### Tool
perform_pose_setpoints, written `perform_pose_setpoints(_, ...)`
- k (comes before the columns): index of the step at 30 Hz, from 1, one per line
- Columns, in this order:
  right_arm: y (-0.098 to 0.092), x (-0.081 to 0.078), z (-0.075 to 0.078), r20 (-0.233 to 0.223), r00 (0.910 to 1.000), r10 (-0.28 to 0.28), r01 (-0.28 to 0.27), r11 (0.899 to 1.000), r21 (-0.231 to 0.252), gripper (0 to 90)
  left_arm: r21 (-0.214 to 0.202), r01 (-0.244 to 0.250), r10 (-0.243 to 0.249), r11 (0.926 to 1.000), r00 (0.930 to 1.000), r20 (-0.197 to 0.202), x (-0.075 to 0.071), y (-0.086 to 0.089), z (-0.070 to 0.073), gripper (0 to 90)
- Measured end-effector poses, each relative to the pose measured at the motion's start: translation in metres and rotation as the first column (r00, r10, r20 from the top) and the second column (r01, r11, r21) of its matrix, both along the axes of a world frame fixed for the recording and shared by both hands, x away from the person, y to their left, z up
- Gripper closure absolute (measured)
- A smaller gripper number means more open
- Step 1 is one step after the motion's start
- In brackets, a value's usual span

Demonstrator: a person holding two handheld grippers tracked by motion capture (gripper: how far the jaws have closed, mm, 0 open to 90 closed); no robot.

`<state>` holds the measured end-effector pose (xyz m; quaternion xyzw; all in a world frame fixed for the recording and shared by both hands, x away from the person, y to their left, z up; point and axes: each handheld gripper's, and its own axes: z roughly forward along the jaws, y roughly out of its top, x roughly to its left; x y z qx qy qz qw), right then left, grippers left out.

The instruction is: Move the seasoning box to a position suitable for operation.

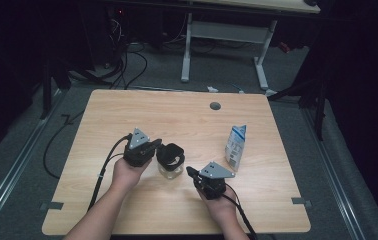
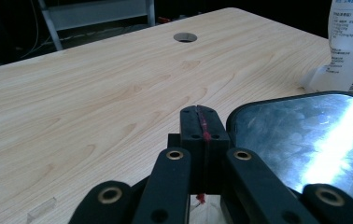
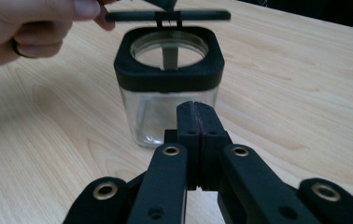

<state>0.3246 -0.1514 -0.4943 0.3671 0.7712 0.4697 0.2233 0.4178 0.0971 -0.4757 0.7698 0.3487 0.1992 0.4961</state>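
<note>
The left tongs point(image 1: 153, 146) are pressed together, pinching the thin hinged lid point(image 3: 167, 16) open above the glass jar point(image 1: 170, 161) mid-bench. The right tongs point(image 1: 192, 173) are pressed together, empty, just beside it. Best to keep the lid steady and the jar still.

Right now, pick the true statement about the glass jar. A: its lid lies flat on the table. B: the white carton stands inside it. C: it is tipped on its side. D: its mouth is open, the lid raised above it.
D: in the right gripper view the jar stands upright with an open mouth and the lid above it.
</note>
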Motion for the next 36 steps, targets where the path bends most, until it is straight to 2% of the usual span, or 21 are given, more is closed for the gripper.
perform_pose_setpoints(4, 0.008, 0.004, 0.003, -0.001, 1.0000, -0.001, 0.001, 1.000, -0.007, 90.0, -0.008, 0.002, -0.002, 1.0000, 1.0000, -0.003, 0.000, 0.001, 0.000, 90.0)
perform_pose_setpoints(9, 0.014, 0.009, 0.009, 0.003, 0.9998, -0.017, 0.017, 1.000, 0.011, 89.9, -0.015, 0.002, -0.002, 0.9999, 1.0000, -0.004, 0.000, 0.001, -0.001, 90.0)
perform_pose_setpoints(18, 0.022, 0.021, 0.015, 0.013, 0.9999, -0.011, 0.011, 1.000, -0.021, 89.9, -0.015, 0.001, -0.001, 0.9999, 1.0000, -0.003, 0.000, 0.001, -0.001, 90.0)
perform_pose_setpoints(26, 0.028, 0.025, 0.018, 0.018, 0.9998, -0.007, 0.007, 1.000, -0.018, 89.9, -0.018, -0.007, 0.007, 0.9998, 1.0000, -0.003, -0.001, 0.004, 0.000, 90.0)
perform_pose_setpoints(29, 0.029, 0.025, 0.020, 0.026, 0.9997, -0.003, 0.003, 1.000, -0.014, 89.9, -0.039, -0.020, 0.020, 0.9991, 0.9998, 0.000, -0.006, 0.014, 0.001, 88.4)
perform_pose_setpoints(30, 0.030, 0.025, 0.021, 0.023, 0.9997, -0.002, 0.002, 1.000, -0.014, 89.9, -0.044, -0.027, 0.027, 0.9987, 0.9996, 0.000, -0.013, 0.022, -0.001, 88.0)
perform_pose_setpoints(32, 0.030, 0.025, 0.021, 0.027, 0.9996, -0.001, 0.002, 1.000, -0.014, 89.9, -0.038, -0.031, 0.031, 0.9988, 0.9995, 0.000, -0.017, 0.026, -0.002, 88.2)
perform_pose_setpoints(34, 0.030, 0.024, 0.021, 0.028, 0.9996, -0.001, 0.001, 1.000, -0.012, 89.9, -0.036, -0.026, 0.026, 0.9990, 0.9996, -0.011, -0.031, 0.035, -0.009, 89.4)
perform_pose_setpoints(36, 0.030, 0.023, 0.022, 0.028, 0.9996, 0.001, -0.001, 1.000, -0.010, 89.9, -0.037, -0.012, 0.011, 0.9993, 0.9997, -0.019, -0.041, 0.036, -0.016, 90.0)
